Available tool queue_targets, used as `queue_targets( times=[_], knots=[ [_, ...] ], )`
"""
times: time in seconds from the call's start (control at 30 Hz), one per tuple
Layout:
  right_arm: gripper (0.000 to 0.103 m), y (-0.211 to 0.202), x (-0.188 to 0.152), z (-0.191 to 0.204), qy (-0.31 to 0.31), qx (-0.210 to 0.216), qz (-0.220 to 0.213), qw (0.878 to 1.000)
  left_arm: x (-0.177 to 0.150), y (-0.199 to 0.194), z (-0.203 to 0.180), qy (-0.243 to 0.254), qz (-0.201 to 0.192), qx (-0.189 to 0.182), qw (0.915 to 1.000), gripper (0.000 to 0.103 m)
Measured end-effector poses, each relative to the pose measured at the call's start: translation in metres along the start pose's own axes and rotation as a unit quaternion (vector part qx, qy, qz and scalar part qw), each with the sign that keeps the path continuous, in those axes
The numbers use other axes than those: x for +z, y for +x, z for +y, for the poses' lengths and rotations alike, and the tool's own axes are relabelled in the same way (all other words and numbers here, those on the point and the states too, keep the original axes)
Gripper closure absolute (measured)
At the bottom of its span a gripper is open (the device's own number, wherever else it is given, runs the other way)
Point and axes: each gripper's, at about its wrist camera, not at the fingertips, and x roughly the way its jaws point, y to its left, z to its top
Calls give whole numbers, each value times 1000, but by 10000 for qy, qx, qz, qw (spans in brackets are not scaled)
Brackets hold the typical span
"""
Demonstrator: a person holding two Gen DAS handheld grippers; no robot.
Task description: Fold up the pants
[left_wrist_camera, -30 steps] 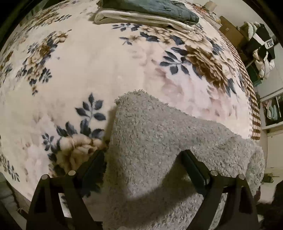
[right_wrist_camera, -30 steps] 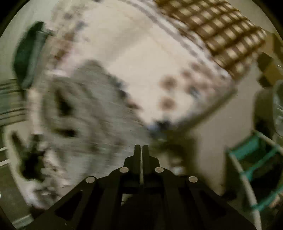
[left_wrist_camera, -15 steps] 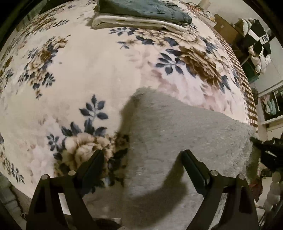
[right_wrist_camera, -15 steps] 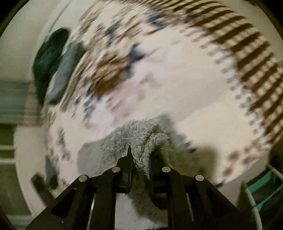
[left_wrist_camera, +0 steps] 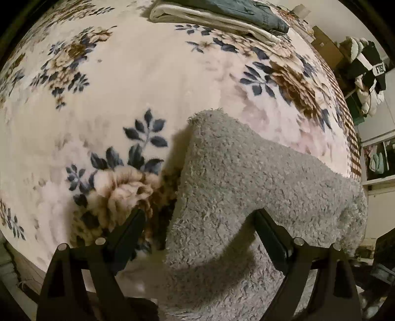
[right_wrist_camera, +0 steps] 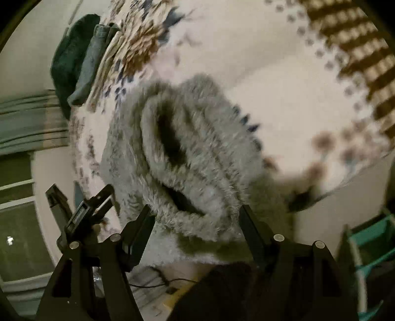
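Pants (left_wrist_camera: 259, 187) lie folded on the floral blanket (left_wrist_camera: 118, 103) ahead of the spread, empty left gripper (left_wrist_camera: 197, 232), bare blanket beyond their far edge; the right gripper (right_wrist_camera: 195, 222), clamped earlier, now gapes.

Motion blur is smearing the right wrist view, softening the grey fleece pants (right_wrist_camera: 187, 153) and floral blanket (right_wrist_camera: 284, 81). The folded clothes stack (left_wrist_camera: 222, 12) is running off the left view's top edge.
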Motion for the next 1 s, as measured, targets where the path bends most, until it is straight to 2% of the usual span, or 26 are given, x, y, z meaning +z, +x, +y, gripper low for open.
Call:
queue_targets(
  times=[0.03,0.07,0.17,0.33,0.37,0.43,0.47,0.57,0.6,0.63,0.7,0.73,0.8,0.87,0.9,1.0],
  knots=[
    [77,1,-3,0,-22,32,-79,10000,0,0,-1,28,-7,3,10000,13],
    [85,1,-5,0,59,87,-93,9999,0,-1,-1,41,-6,-10,10000,13],
    [86,-23,-16,1,277,211,-326,9989,-1,-2,-2,8,14,-104,9999,13],
    [87,-74,-34,-6,467,-98,-616,9970,-3,-3,-9,39,43,-292,9996,13],
    [87,-79,-37,-12,487,-164,-562,9971,-4,-2,-11,65,50,-299,9995,13],
    [87,-70,-34,-26,524,-560,-401,9962,-4,0,-16,122,72,-280,9995,13],
    [87,-57,-32,-36,571,-763,-172,9953,-5,1,-17,157,78,-267,9995,13],
    [80,-26,-21,-53,606,-1043,243,9924,-6,-1,-20,247,80,-239,9994,13],
    [70,-23,-17,-52,626,-1019,302,9924,-6,-3,-20,271,79,-251,9993,13],
    [65,-24,-13,-47,593,-990,303,9929,-6,-6,-20,299,61,-288,9991,13],
    [50,-41,-6,-30,335,-697,6,9970,-6,-11,-19,334,26,-296,9990,13],
    [48,-51,-3,-22,211,-514,-192,9983,-6,-14,-19,347,17,-315,9989,13],
    [32,-66,5,-13,110,-199,-493,9985,-5,-16,-17,299,14,-337,9990,13],
    [26,-68,24,-13,196,36,-738,9971,-3,-18,-17,231,15,-409,9989,13],
    [25,-62,35,-15,274,105,-715,9970,-1,-19,-17,207,2,-403,9990,13],
    [25,-23,65,-20,512,305,-161,9981,5,-23,-16,201,-69,-407,9989,13]
  ],
)
